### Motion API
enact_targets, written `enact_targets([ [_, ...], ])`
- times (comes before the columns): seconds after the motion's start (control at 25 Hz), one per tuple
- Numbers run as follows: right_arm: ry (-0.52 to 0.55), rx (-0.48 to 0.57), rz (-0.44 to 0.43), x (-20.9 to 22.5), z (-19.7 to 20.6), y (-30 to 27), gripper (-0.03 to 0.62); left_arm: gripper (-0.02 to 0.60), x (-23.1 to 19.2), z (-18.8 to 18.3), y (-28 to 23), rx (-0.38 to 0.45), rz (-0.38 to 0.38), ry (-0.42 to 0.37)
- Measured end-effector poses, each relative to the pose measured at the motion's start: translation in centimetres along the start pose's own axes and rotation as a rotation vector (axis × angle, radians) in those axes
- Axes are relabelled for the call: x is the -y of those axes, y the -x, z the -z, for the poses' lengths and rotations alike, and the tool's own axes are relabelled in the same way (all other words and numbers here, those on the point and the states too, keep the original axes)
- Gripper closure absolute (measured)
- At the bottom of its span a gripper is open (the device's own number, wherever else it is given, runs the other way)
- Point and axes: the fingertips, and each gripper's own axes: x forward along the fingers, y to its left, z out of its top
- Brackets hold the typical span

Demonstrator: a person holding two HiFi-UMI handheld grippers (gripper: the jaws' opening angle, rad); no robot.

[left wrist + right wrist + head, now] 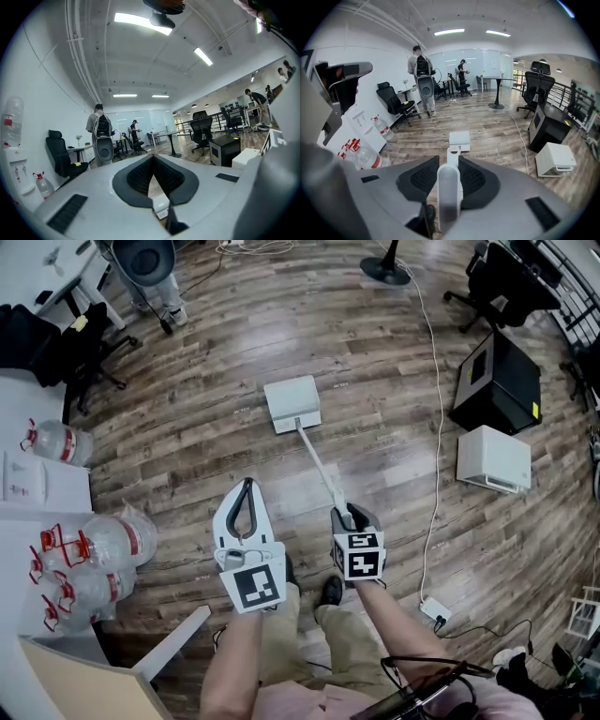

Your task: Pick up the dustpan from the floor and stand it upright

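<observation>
From the head view, the dustpan is all white: a shallow, squarish pan with rounded corners on the wooden floor, ahead of the person's feet. A long slim handle runs from the middle of its near edge back to the right gripper, which is clamped on the handle's end. The left gripper hangs just beside it, its fingertips meeting at the far end with a loop-shaped gap behind them and nothing in it. Clear water bottles with red caps cluster at the left edge, and a black box and a white box sit well apart on the right, with a white cable trailing across the floor between them and the dustpan. In the left gripper view, the left gripper has its ribbed black pads touching at the tips and holds nothing; a person with a backpack stands far off beyond a black office chair. In the right gripper view, the right gripper has its pads pressed on either side of the rounded, pale handle. The handle leads straight out to the dustpan, whose ridged white pan rests on the floor further out.
</observation>
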Motion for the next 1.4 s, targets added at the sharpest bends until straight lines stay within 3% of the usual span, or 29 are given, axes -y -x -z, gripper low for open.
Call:
enact_targets([
  [0.72,0.017,0.000,-0.027,-1.3,-1.7,5.8,0.467,0.572,0.8,-5.7,1.5,0.059,0.013,-0.030],
  [1.4,0.052,0.045,-0.037,-1.9,-6.9,7.4,0.467,0.572,-0.4,-11.2,0.5,0.122,-0.004,-0.075],
])
